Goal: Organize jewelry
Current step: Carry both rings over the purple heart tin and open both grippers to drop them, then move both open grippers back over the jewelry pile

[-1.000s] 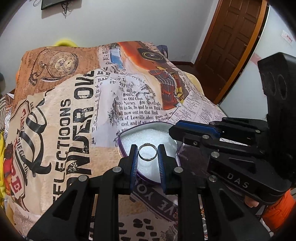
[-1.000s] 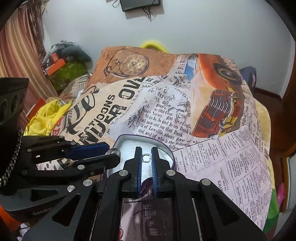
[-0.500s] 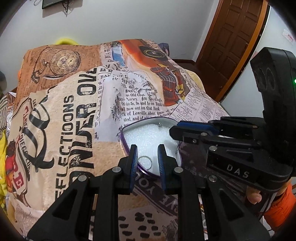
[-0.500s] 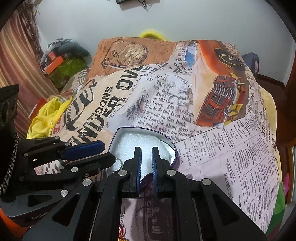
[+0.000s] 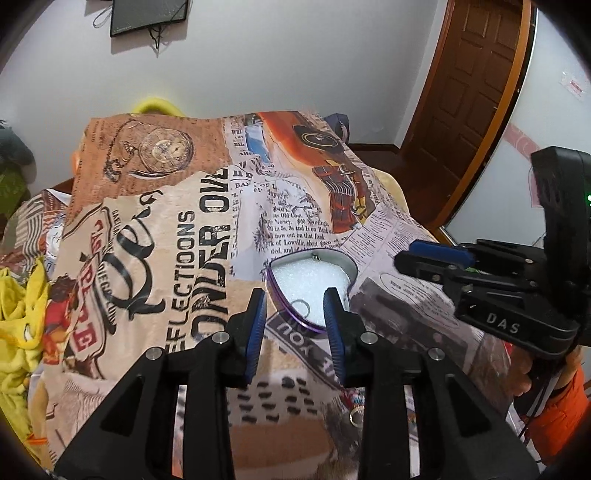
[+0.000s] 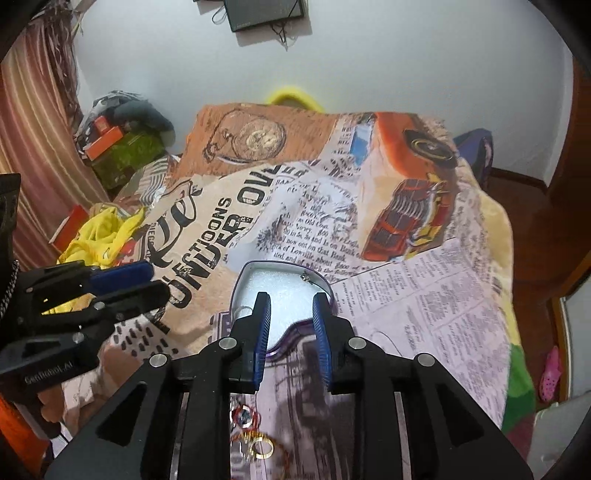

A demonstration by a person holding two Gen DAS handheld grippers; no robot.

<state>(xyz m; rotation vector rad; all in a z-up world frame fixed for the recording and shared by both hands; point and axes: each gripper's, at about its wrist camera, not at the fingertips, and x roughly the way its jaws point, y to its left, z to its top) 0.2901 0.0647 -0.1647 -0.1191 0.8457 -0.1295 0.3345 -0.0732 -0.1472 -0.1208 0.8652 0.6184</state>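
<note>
Both grippers [image 5: 295,306] [image 6: 291,314] empty, jaws opening

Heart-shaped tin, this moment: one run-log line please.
heart-shaped tin: ring and small earring inside | left gripper: opening, empty | right gripper: opening, empty

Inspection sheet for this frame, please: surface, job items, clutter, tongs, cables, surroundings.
Surface: printed bedspread, rumpled.
Job's things: heart-shaped tin with white foam holds a ring and a small earring; loose gold rings lie on the spread nearer the camera.
Clutter: yellow cloth, orange boxes.
Tongs: left tongs and right tongs opening, nothing between them.
Cables: dangling under the wall screen.
Surroundings: wooden door, striped curtain.
</note>
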